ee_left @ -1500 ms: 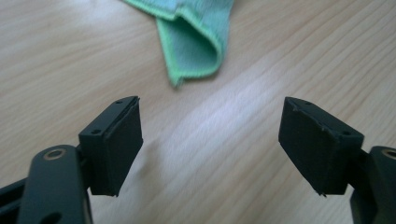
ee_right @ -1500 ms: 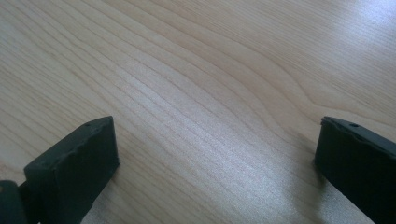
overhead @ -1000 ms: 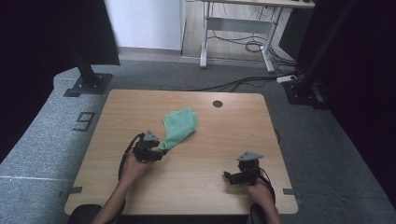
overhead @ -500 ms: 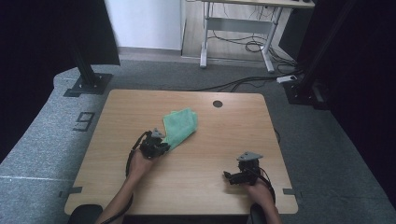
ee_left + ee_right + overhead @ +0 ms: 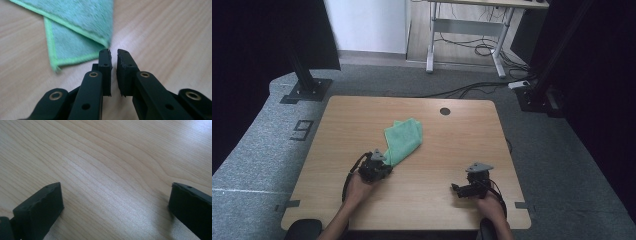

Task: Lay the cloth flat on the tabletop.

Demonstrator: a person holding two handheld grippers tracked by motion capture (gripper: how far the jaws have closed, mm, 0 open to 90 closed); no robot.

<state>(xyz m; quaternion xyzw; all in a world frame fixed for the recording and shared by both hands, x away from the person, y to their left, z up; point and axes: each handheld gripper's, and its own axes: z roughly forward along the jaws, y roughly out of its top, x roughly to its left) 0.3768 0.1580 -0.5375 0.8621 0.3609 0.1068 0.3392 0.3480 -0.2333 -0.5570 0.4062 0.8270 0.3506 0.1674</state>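
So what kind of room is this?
Probably a lab or recording studio: black curtains hang around the wooden table, cables lie on the floor, and a metal stand rises beside it.

Bare table [image 5: 452,150] right of cloth [image 5: 403,140]

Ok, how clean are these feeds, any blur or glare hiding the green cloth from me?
Left gripper view: the green cloth is soft and smeared at its upper fold, while the black jaws near the lens stay sharp. Right gripper view: a pale sheen lies across the table between the jaws. High view: evenly lit table, dark surroundings, cloth readable.
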